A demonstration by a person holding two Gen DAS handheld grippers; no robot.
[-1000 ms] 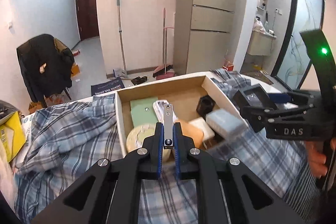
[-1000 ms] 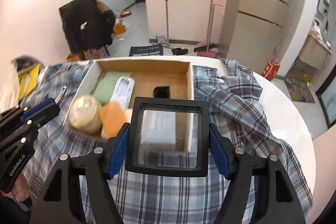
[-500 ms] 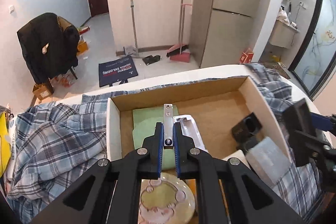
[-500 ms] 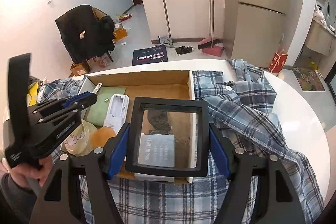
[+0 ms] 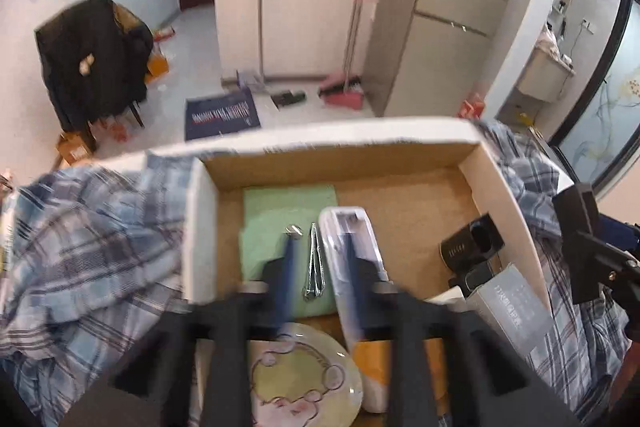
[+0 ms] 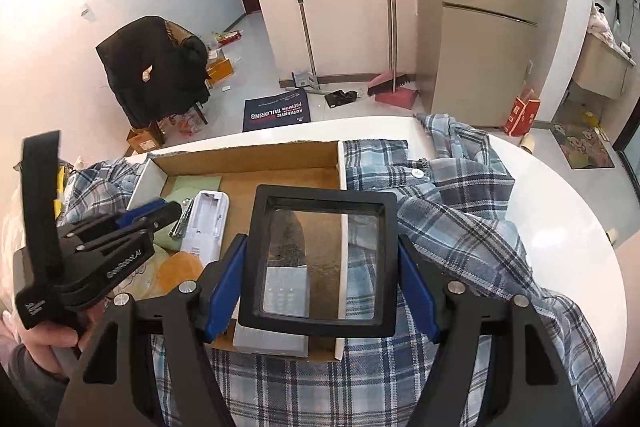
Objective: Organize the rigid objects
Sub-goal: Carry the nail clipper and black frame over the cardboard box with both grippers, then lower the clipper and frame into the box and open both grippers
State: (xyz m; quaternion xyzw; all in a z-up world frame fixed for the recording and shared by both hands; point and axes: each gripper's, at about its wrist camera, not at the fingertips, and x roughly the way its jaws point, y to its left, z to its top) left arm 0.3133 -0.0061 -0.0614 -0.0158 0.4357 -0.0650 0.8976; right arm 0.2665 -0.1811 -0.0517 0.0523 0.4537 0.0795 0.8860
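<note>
Left hand-held gripper, marked "GenRobot.AI", hangs released over one box; right hand-held gripper grasps one black frame. Floor mat reads "AUTHENTIC TAILORING".

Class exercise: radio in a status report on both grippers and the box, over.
Left gripper open, nail clipper lying loose on green pad in box. Right gripper shut on black-framed clear case, above box's right side. Nothing blocking.

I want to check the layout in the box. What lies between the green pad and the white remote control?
The metal nail clipper lies there on the green pad's right edge, beside the white remote control. The left wrist view shows it between the open left gripper's fingers.
</note>
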